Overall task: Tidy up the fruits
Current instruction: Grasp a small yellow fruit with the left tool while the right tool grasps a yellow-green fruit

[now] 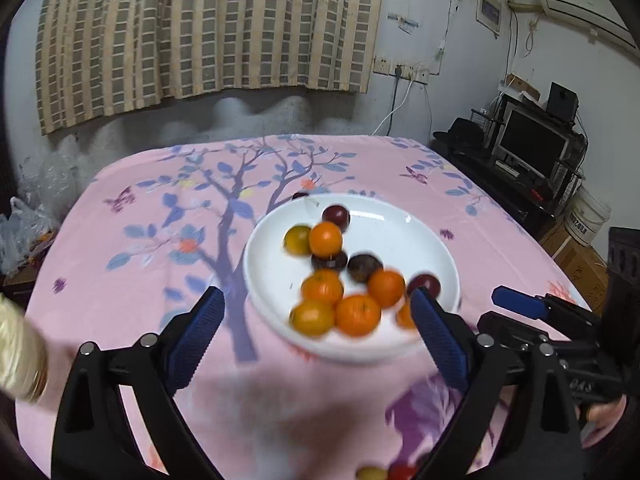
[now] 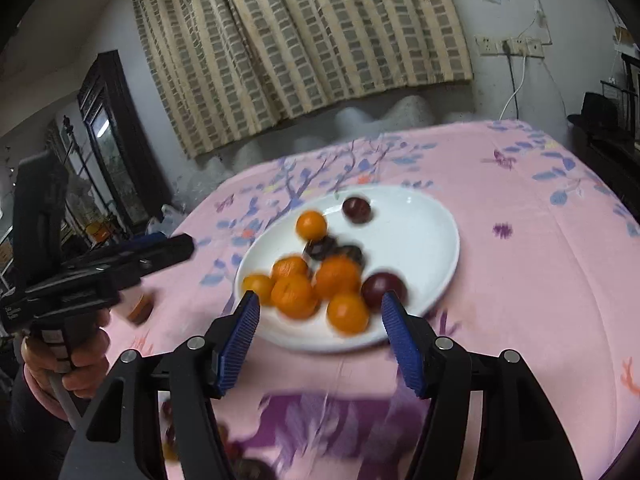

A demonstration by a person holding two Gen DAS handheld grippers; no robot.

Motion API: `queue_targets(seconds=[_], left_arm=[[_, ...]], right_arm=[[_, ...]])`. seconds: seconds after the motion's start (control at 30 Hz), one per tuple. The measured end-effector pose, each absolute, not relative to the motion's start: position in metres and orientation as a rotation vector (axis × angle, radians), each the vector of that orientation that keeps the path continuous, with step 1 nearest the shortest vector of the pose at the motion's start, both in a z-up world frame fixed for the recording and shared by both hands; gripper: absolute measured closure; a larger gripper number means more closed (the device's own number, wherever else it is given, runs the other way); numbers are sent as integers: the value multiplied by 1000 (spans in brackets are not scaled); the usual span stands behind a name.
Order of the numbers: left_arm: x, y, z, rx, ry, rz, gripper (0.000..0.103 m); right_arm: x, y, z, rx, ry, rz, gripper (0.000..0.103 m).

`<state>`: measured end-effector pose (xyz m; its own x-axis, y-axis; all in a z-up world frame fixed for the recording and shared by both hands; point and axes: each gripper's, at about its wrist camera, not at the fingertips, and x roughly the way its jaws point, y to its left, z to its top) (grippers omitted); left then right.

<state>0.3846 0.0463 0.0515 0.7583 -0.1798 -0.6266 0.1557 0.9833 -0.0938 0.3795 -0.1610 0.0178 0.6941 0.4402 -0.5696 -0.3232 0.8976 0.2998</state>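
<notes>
A: Both grippers hang empty: left gripper (image 1: 316,312) fingers wide apart, right gripper (image 2: 320,320) fingers half-spread.

B: The oranges (image 1: 358,315) and plums (image 1: 363,267) sit heaped on the white plate (image 1: 424,240) mid-worktop (image 1: 140,260), presumably gathered there for tidiness.

The left gripper (image 1: 316,312) points forward and down with its jaws spread wide, blue ribbed pads (image 1: 200,330) facing each other and nothing between them; off its right side the right gripper's blue fingertip (image 1: 520,303) shows. The right gripper (image 2: 320,320) is tilted downward too, jaws apart and empty, less wide than the left. To its left a person's hand (image 2: 68,364) wraps the left gripper's handle, fingers curled around the grip.
</notes>
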Motion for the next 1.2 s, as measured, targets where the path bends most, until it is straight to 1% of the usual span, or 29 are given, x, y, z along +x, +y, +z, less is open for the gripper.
queue_targets(seconds=[0.1,0.13,0.2,0.23,0.3,0.37,0.43,0.53,0.73,0.83,0.9,0.97,1.03,1.07,1.1,1.13,1.2], left_arm=[[338,62,45,-85,704,-204,10],[323,67,41,-103,704,-211,10],[290,77,30,-114,690,-205,10],[279,80,26,-105,685,-186,10],[260,84,15,-101,678,-189,10],[252,88,4,-112,693,-192,10],[246,90,-6,-100,714,-173,10],[240,90,-9,-102,723,-176,10],[235,91,-7,-100,709,-194,10],[235,86,-8,-78,717,-225,10],[234,76,-11,-45,740,-298,11],[232,64,-14,8,754,-353,16],[231,51,-20,68,771,-380,30],[232,47,-24,79,785,-385,34],[234,44,-27,85,803,-387,44],[236,43,-31,86,821,-388,48],[240,42,-36,88,844,-379,53]], right_arm=[[343,-151,5,99,768,460,39],[329,-147,0,73,779,473,41],[305,-142,-8,28,794,487,48],[290,-139,-12,11,818,494,53],[275,-135,-19,22,848,518,59],[265,-131,-26,26,874,527,67],[262,-129,-33,29,898,516,71],[263,-129,-38,46,926,507,73],[266,-124,-47,58,973,522,73],[271,-126,-49,94,981,544,78],[270,-129,-47,115,966,548,78],[267,-134,-40,136,923,550,79],[263,-141,-31,157,869,550,79],[262,-143,-29,169,859,552,78],[262,-146,-27,185,853,552,78],[262,-147,-27,191,851,550,78],[263,-149,-25,192,848,542,78]])
